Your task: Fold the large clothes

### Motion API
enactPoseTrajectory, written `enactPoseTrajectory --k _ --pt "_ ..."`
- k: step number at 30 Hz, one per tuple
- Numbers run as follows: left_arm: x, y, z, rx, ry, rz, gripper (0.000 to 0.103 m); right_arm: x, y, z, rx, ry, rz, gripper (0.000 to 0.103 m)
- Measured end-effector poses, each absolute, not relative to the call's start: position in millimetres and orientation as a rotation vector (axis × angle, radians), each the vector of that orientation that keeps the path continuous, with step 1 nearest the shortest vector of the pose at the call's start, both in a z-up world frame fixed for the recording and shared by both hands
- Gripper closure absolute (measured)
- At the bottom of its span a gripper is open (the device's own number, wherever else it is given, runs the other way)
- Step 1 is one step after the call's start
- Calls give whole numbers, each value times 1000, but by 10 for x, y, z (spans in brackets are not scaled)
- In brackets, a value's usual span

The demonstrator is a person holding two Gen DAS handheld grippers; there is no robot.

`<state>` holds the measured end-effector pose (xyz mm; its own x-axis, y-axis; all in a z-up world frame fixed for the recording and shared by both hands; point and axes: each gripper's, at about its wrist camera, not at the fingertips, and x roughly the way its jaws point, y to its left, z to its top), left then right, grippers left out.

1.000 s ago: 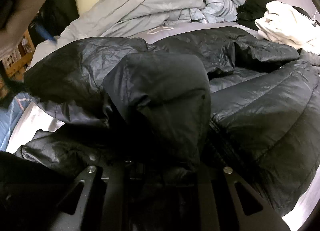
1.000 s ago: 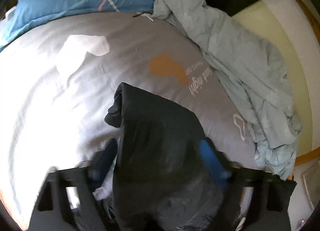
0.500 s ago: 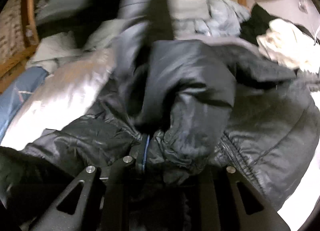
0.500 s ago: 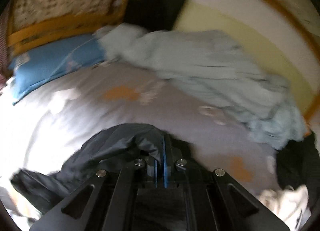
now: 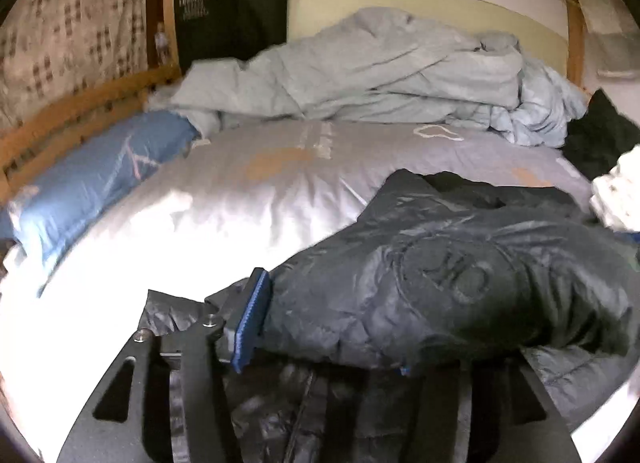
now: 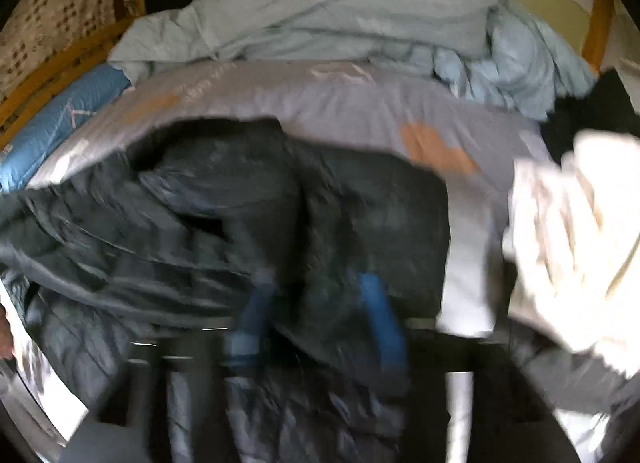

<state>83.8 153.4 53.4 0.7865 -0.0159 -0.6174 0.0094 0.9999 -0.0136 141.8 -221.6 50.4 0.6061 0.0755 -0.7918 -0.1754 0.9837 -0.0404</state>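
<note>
A black puffer jacket (image 5: 440, 283) lies bunched on the grey bed sheet (image 5: 240, 191), a fold with a round logo on top. My left gripper (image 5: 332, 323) sits at its near edge, jaws opening. The left blue pad (image 5: 252, 319) stands beside the fold, and the fold covers the right finger. The right wrist view is blurred. There my right gripper (image 6: 316, 303) hangs over the jacket (image 6: 240, 203) with its jaws opening and its blue pads (image 6: 380, 319) well apart. Loose black fabric lies between them.
A crumpled light blue duvet (image 5: 380, 75) fills the far side of the bed. At the left a blue pillow (image 5: 100, 171) rests against the wooden bed frame (image 5: 80, 111). White clothing (image 6: 572, 247) and dark clothing (image 5: 600, 135) are piled at the right.
Both grippers were shut on jacket fabric half a second ago and now stand apart. The right view swung from bare sheet to over the jacket. The left view rose, and a fold now lies across the jacket.
</note>
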Motion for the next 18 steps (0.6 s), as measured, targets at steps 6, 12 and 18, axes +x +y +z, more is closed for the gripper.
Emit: enactPoseTrajectory --k 6,12,18 --pt "486 1344 893 78 630 -358 29 1121 -2292 717 -133 799 171 28" --pt "283 1442 1323 -7 478 -507 16 1109 -2257 1076 -66 691 240 19" --pt "899 1371 948 17 709 -373 16 1457 -1658 852 -220 796 358 19"
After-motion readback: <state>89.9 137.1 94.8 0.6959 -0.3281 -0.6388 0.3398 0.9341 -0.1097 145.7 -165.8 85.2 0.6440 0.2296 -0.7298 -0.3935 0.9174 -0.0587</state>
